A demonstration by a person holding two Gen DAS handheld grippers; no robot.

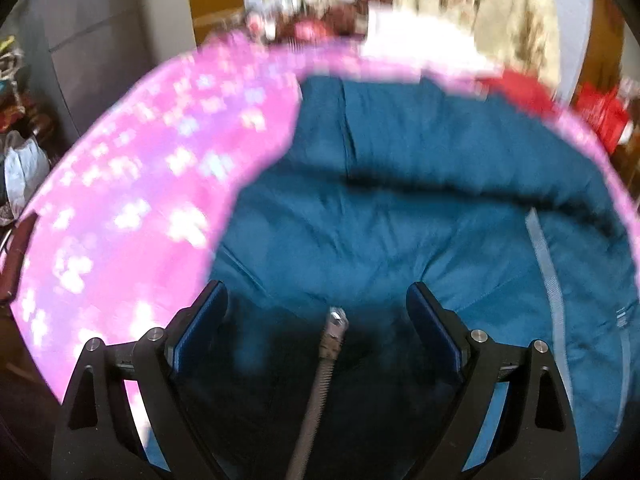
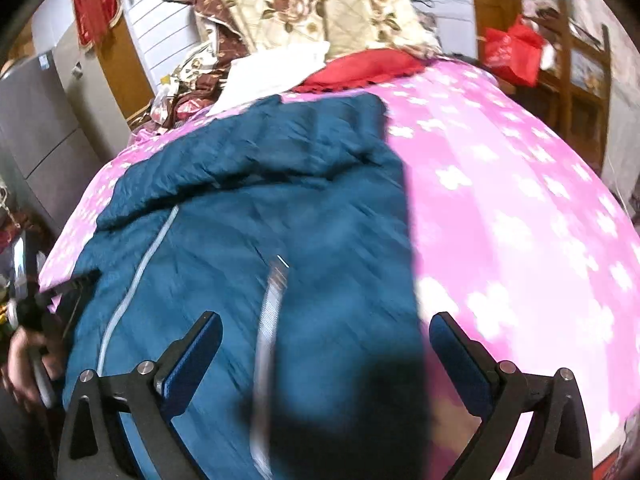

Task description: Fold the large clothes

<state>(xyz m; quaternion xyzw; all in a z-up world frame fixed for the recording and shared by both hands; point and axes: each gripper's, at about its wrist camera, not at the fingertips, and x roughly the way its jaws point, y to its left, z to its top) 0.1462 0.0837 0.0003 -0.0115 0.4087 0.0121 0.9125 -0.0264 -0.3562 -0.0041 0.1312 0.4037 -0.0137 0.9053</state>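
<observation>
Plainly, the jacket (image 2: 248, 216) lies spread on the pink sheet (image 2: 500, 184), teal and puffy, its pale zipper (image 2: 136, 268) running lengthwise.

From the right wrist view, the jacket's right edge falls straight down the sheet, and beyond it the sheet is bare all the way to its far side. The right gripper (image 2: 326, 336) hovers above that edge with its jaws wide and nothing between the pads.

From the left wrist view, the left gripper (image 1: 316, 302) also stands wide above the jacket, gripping nothing. Bare sheet (image 1: 132, 184) opens to its left, up to the bed's edge.

Along the far edge lie a red cloth (image 2: 364, 68), a white cloth (image 2: 276, 74) and a floral quilt (image 2: 316, 4), close behind the jacket's top. A hand (image 2: 24, 364) shows at the left rim.
</observation>
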